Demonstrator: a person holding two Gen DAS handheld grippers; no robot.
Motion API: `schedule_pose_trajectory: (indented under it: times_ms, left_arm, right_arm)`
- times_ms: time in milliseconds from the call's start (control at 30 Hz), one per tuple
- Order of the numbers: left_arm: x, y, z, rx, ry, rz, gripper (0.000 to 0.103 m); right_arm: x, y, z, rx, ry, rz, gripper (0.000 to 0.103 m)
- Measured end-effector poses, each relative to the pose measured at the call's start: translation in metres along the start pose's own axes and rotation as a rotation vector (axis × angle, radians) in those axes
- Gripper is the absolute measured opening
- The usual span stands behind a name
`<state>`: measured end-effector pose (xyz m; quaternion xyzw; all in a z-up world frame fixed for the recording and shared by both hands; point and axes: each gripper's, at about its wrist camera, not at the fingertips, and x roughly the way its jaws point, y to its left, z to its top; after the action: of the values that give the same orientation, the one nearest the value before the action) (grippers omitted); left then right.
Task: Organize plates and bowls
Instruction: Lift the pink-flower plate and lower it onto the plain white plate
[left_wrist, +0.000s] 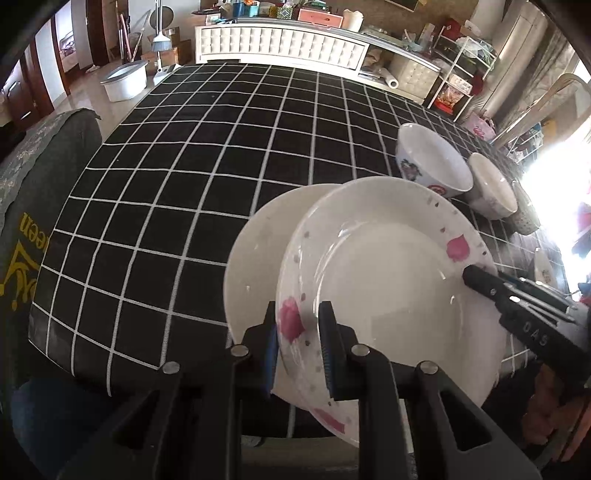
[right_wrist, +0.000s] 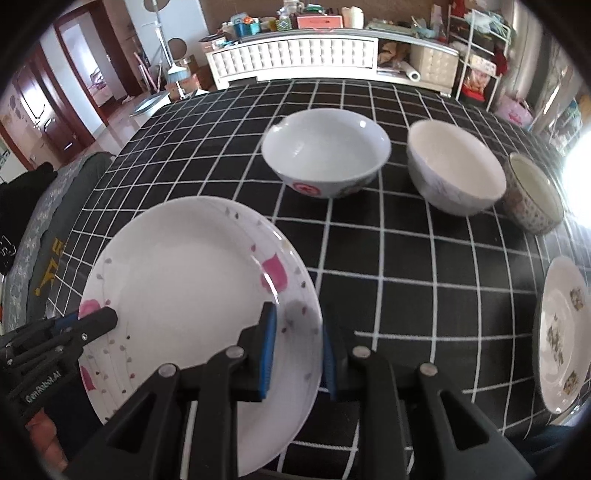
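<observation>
I have the left tongs (left_wrist: 297, 347) closed on the near rim of the pink-flowered plate (left_wrist: 388, 280), one blue pad above the rim and one below it. My right tongs (right_wrist: 299, 354) clamp the opposite rim of the same plate (right_wrist: 184, 291), again with a pad on each face, so the plate is gripped from both sides at once. The plate sits tilted at the near edge of the counter (left_wrist: 184, 166), which carries a black cloth with a white grid. It overlaps a plain white plate (left_wrist: 258, 258) lying directly beneath it; I cannot tell whether the two are touching. Beyond the plates, three bowls stand upright in a row on the counter: a white bowl with a red emblem (right_wrist: 327, 155), a plain white bowl (right_wrist: 456, 173) just beside it, and a small patterned bowl (right_wrist: 535, 195) touching or nearly touching that one. A separate plate with brown motifs (right_wrist: 565, 336) lies flat at the right edge of the counter, well apart from the held plate.
</observation>
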<state>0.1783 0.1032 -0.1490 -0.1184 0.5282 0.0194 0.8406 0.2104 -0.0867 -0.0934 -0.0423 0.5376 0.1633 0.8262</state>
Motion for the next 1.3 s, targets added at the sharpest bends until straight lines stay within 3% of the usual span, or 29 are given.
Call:
schedule_pose_trajectory:
  times_ms: [300, 767, 1300]
  left_arm:
    - [0.010, 0.019, 0.004, -0.026, 0.004, 0.018, 0.018]
    - [0.018, 0.035, 0.014, -0.077, 0.006, -0.054, 0.018]
    - [0.011, 0.028, 0.008, -0.057, -0.016, -0.004, 0.019]
  right_arm:
    - [0.018, 0.017, 0.005, -0.047, 0.020, -0.017, 0.027]
    - [0.025, 0.028, 0.013, -0.085, 0.004, -0.055, 0.028]
    - [0.020, 0.032, 0.008, -0.102, 0.008, -0.059, 0.028]
